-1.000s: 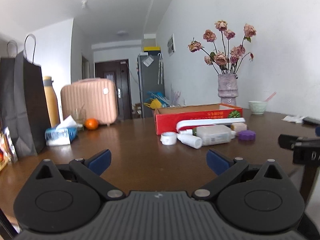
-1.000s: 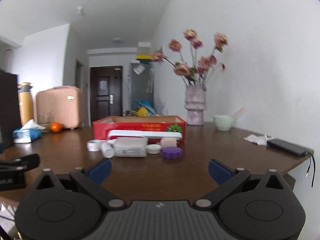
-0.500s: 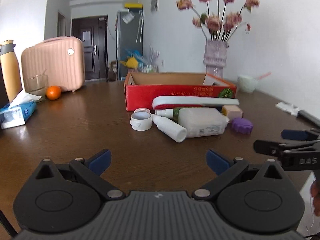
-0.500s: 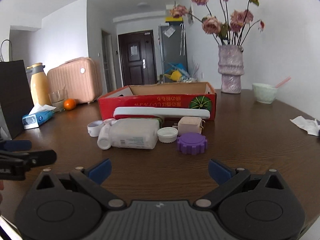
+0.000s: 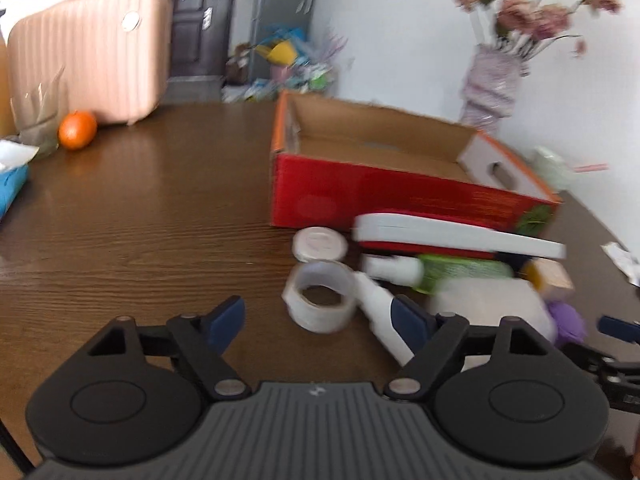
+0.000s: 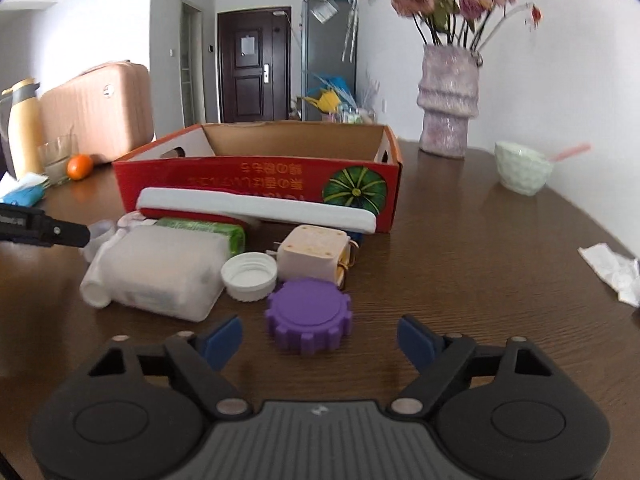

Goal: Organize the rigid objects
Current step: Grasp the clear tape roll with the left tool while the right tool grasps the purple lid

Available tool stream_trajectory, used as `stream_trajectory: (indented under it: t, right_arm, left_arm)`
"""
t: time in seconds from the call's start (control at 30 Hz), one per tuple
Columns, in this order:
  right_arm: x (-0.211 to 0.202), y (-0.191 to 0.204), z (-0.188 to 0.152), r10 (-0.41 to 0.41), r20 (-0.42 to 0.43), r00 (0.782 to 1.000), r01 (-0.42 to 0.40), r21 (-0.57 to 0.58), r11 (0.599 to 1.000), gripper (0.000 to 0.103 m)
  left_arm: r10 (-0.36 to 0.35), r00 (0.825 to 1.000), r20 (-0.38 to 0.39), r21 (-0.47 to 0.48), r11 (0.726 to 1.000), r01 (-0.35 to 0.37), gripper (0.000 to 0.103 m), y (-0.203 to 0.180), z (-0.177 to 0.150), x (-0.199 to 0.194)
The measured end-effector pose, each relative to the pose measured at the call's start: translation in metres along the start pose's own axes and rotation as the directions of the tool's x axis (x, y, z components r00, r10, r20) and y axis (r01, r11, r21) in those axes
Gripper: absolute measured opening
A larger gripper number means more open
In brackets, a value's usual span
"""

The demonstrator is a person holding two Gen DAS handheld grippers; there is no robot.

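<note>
An open red cardboard box (image 5: 400,188) (image 6: 256,176) stands on the brown table. In front of it lie a long white case (image 6: 256,206), a green packet (image 6: 200,228), a white plastic bottle (image 6: 156,268), a white cap (image 6: 249,270), a beige block (image 6: 312,254), a purple gear-shaped lid (image 6: 309,316) and a tape roll (image 5: 320,300). My left gripper (image 5: 318,320) is open, with the tape roll just ahead between its fingers. My right gripper (image 6: 320,338) is open, with the purple lid just ahead between its fingers.
A pink suitcase (image 5: 84,48), a glass (image 5: 34,124), an orange (image 5: 77,129) and a tissue pack (image 5: 8,176) stand at the left. A vase of flowers (image 6: 448,100), a green bowl (image 6: 520,172) and crumpled tissue (image 6: 612,268) are at the right.
Both grippers have moved forward and tilted down towards the pile of objects. The tape roll and the purple lid are now close in front of the fingers. Both stay open.
</note>
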State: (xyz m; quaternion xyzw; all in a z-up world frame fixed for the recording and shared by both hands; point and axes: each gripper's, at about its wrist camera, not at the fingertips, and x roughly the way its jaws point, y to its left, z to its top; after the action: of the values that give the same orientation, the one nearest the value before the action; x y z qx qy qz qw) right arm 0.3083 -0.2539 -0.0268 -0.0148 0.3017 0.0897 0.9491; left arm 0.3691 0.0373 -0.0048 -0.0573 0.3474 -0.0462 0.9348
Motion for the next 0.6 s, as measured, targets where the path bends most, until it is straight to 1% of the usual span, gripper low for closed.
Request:
stream_trajectory:
  t: [0.07, 0.13, 0.2, 0.23, 0.27, 0.33, 0.43, 0.53, 0.6]
  right_arm:
    - [0.006, -0.002, 0.004, 0.01, -0.019, 1.0, -0.01, -0.003, 1.0, 0.071]
    - [0.012, -0.003, 0.007, 0.028, -0.033, 0.999, -0.028, -0.001, 1.0, 0.061]
    - [0.016, -0.002, 0.008, 0.037, -0.044, 0.998, -0.037, 0.001, 0.999, 0.055]
    - [0.017, -0.001, 0.009, 0.032, -0.045, 0.998, -0.032, -0.006, 0.999, 0.052]
    - [0.017, 0.001, 0.009, 0.027, -0.043, 0.999, -0.028, -0.016, 0.999, 0.052]
    - [0.018, 0.002, 0.009, 0.024, -0.044, 0.999, -0.025, -0.022, 0.999, 0.052]
    - [0.016, 0.004, 0.009, 0.017, -0.047, 0.999, -0.018, -0.025, 1.0, 0.052]
    - [0.006, 0.005, 0.008, 0.004, -0.032, 0.999, -0.005, -0.033, 0.999, 0.052]
    - [-0.003, 0.005, 0.005, 0.001, -0.017, 1.0, -0.002, -0.033, 0.999, 0.052]
  left_arm:
    - [0.008, 1.0, -0.009, 0.015, 1.0, -0.008, 0.081, 0.002, 0.004, 0.011]
    - [0.012, 1.0, -0.012, 0.029, 1.0, -0.011, 0.074, 0.002, 0.007, 0.019]
    - [0.014, 1.0, -0.019, 0.037, 0.999, -0.013, 0.06, 0.001, 0.009, 0.025]
    - [0.019, 1.0, -0.024, 0.041, 0.999, -0.018, 0.056, 0.001, 0.009, 0.028]
    - [0.024, 0.999, -0.027, 0.047, 0.999, -0.023, 0.048, 0.001, 0.008, 0.03]
    - [0.029, 0.999, -0.016, 0.071, 0.997, -0.027, 0.046, -0.003, 0.006, 0.03]
    - [0.009, 1.0, -0.011, 0.054, 0.998, -0.009, 0.045, -0.002, 0.006, 0.025]
    - [0.018, 0.999, 0.031, 0.055, 0.998, -0.019, 0.045, 0.0, 0.005, 0.008]
    - [0.007, 0.998, 0.057, 0.043, 0.999, -0.01, 0.045, 0.002, 0.003, -0.006]
